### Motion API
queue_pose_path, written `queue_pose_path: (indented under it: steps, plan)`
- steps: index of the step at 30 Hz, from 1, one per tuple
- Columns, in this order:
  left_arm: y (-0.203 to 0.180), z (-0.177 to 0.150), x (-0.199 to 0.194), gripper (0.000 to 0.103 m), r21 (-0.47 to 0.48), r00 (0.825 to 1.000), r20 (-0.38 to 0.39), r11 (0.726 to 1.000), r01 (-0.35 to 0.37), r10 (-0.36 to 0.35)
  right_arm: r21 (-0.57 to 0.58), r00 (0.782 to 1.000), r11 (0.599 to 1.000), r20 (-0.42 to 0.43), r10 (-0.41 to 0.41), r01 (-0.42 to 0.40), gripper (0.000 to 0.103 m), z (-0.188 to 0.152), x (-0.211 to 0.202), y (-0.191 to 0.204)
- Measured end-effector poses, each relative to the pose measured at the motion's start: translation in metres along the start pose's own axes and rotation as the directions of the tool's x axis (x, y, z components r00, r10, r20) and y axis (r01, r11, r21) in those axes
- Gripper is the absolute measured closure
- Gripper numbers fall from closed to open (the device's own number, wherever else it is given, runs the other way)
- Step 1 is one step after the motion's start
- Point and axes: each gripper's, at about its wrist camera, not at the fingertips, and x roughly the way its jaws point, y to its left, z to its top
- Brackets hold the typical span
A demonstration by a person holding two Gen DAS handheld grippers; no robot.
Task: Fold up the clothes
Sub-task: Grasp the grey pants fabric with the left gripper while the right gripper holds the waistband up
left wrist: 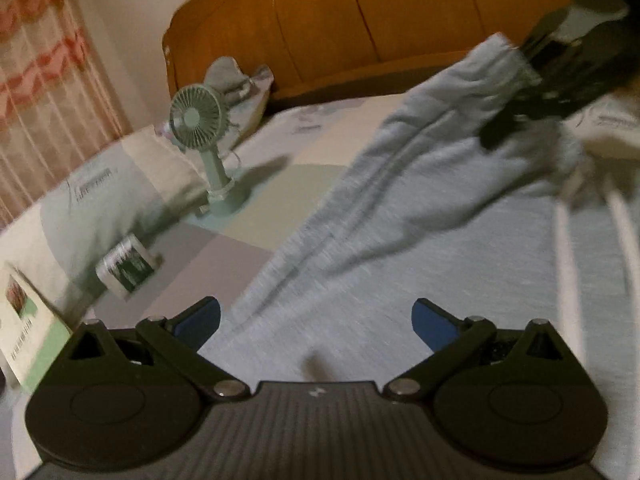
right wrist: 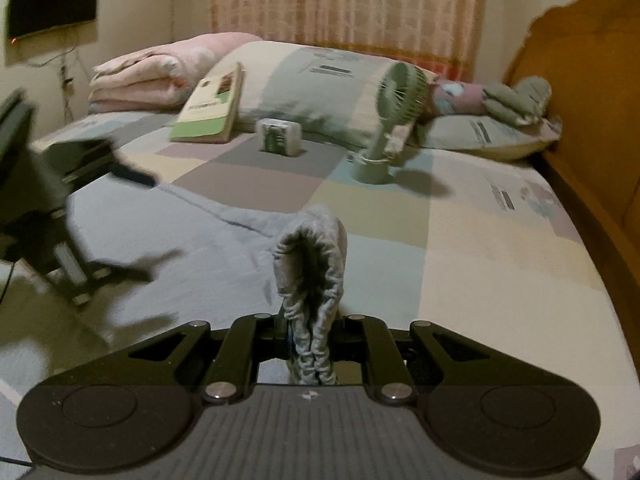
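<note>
The grey pants (left wrist: 400, 208) lie on the bed (right wrist: 500, 240), spread flat under both tongs. Their long way runs from the left tongs (left wrist: 316, 320) up and away toward the headboard (left wrist: 360, 20).

The right tongs (right wrist: 310, 332) are pinched tight on a bunched cuff (right wrist: 310, 256) at the far end of one leg. The cuff is lifted off the bed, and the cloth hangs from it back down to the rest of the pants. In the left view these tongs show as a dark blur at the top right, gripping that raised end.

The left tongs are wide and hold nothing. They hover just over the near part of the pants, so they are the closer ones to that end.

I think the lifted leg has to come back over the flat part. There is bare bed to the right of the pants. A fan (right wrist: 394, 120), a small pack (right wrist: 278, 136) and a book (right wrist: 212, 108) stand on the other side, near the pillows, so that way is tighter.
</note>
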Motion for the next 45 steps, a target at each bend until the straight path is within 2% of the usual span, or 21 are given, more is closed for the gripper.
queue_pose_path:
  steps: [7,14,20,26,31,35,37,40,43,45]
  plan:
    - [0.0,0.003,0.042,0.002,0.104,0.995,0.001,0.99,-0.1,0.101,-0.078,1.0,0.997,-0.007,0.018,-0.018,0.087,-0.006,-0.007,0.024]
    - [0.002,-0.003,0.068,0.003,0.145,0.991,-0.049,0.983,-0.115,0.123,-0.207,1.0,0.978,-0.021,0.001,-0.006,0.087,-0.012,-0.013,0.052]
    - [0.001,-0.009,0.066,0.004,0.163,0.991,-0.033,0.979,-0.12,0.127,-0.375,0.999,0.927,-0.027,-0.03,0.017,0.087,-0.021,-0.018,0.083]
    - [-0.003,-0.013,0.063,0.004,0.205,0.991,-0.007,0.97,-0.131,0.135,-0.537,0.997,0.842,-0.03,-0.077,0.049,0.087,-0.038,-0.021,0.108]
    - [-0.006,-0.018,0.058,0.004,0.274,0.992,0.034,0.953,-0.127,0.123,-0.619,0.994,0.783,-0.026,-0.103,0.065,0.086,-0.051,-0.021,0.119]
    - [-0.009,-0.023,0.051,0.006,0.369,0.991,0.079,0.92,-0.129,0.107,-0.62,0.995,0.783,-0.035,-0.097,0.054,0.086,-0.053,-0.019,0.119]
    - [-0.012,-0.027,0.049,0.011,0.416,0.991,0.102,0.901,-0.12,0.085,-0.612,0.995,0.789,-0.036,-0.095,0.053,0.086,-0.054,-0.019,0.118]
    - [-0.016,-0.027,0.05,0.025,0.455,0.994,0.095,0.886,-0.083,0.045,-0.6,0.995,0.799,-0.04,-0.091,0.049,0.086,-0.056,-0.019,0.118]
    - [-0.021,-0.027,0.052,0.045,0.485,0.997,0.073,0.874,-0.04,0.005,-0.591,0.995,0.805,-0.044,-0.089,0.046,0.086,-0.057,-0.02,0.119]
    - [-0.027,-0.026,0.052,0.073,0.514,0.999,0.049,0.858,-0.009,-0.019,-0.58,0.995,0.813,-0.045,-0.088,0.045,0.086,-0.058,-0.021,0.118]
